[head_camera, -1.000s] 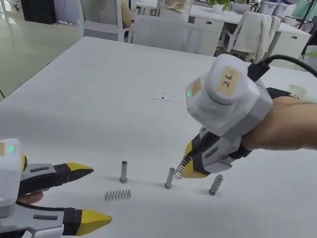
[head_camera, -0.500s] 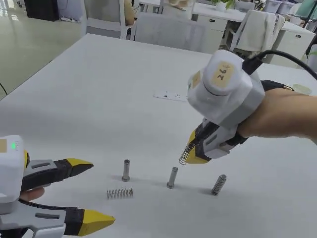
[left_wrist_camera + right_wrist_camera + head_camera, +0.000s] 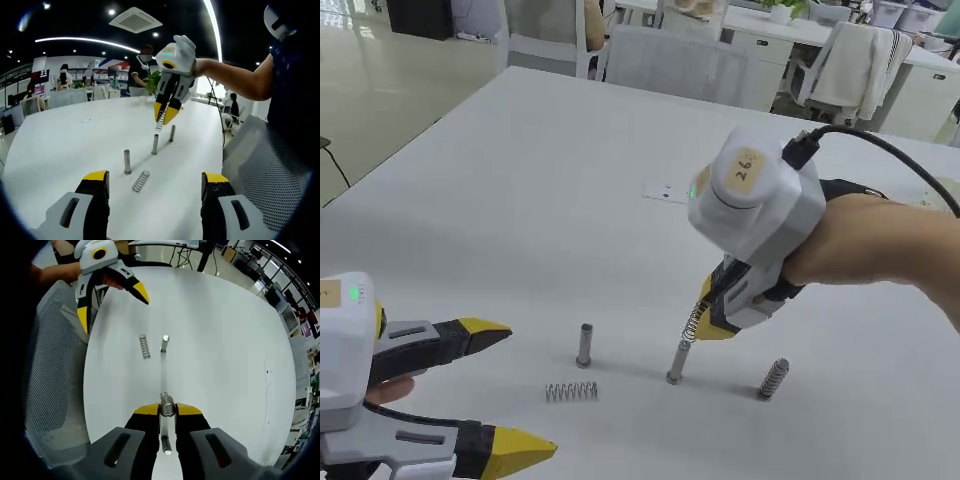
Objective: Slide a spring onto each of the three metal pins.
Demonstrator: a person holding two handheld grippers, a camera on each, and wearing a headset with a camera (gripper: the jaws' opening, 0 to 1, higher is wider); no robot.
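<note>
Steel spring (image 3: 694, 322) sat clamped in my right tool (image 3: 710, 320), its end right over the middle pin (image 3: 676, 362) at its six o'clock; I judged it needed lowering plumb. My left tool (image 3: 525, 390) gaped.

Plain white worktop (image 3: 520, 200); pins (image 3: 585, 345) and every spring (image 3: 571, 391) silver-grey; left claw (image 3: 532, 390) and right claw (image 3: 705, 322) black, yellow-tipped, white-bodied.

White housings (image 3: 760, 200); black fingers (image 3: 425, 347), yellow tips; black cable (image 3: 840, 128); "26" label (image 3: 744, 166).
</note>
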